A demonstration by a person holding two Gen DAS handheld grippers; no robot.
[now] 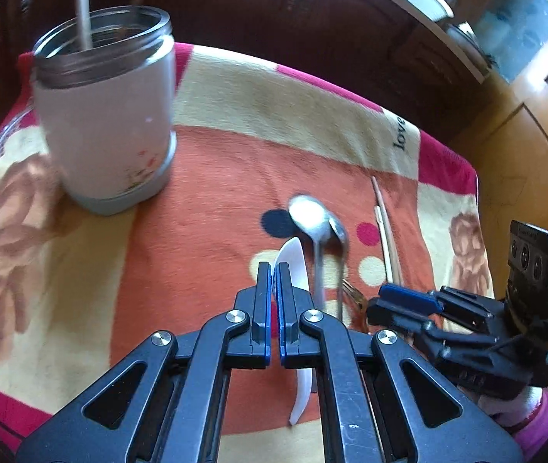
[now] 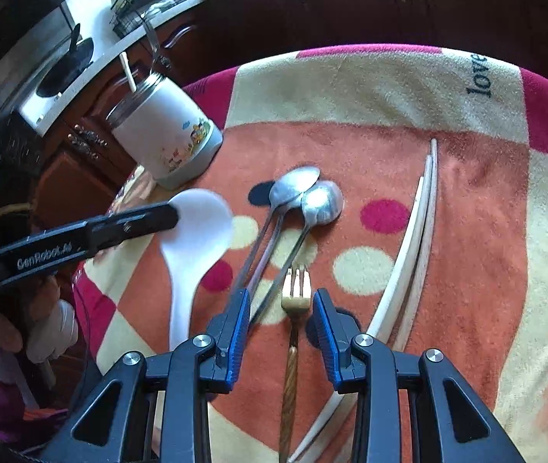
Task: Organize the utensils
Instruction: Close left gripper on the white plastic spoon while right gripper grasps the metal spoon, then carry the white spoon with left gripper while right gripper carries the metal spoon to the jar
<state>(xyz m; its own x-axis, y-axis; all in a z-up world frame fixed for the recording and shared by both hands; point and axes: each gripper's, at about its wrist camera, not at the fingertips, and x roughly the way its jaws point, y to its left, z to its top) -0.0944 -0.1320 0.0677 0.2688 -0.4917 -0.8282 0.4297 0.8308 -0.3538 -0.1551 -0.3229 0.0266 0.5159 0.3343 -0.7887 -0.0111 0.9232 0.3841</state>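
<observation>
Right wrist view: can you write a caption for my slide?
Open right tool hovers over a gold fork; left tool pinches a white spoon near the jar.

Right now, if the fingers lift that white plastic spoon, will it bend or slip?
The white plastic spoon probably stays stiff: it keeps its curved shape while the left gripper pinches its bowl edge. It looks thin, so likely light. Its smooth, glossy surface might slip or swing, since the grip sits at one end, far from the handle.

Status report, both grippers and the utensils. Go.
Left gripper shut on white spoon. Right gripper open over gold fork. Two metal spoons and chopsticks on blanket; canister clear of obstructions.
</observation>
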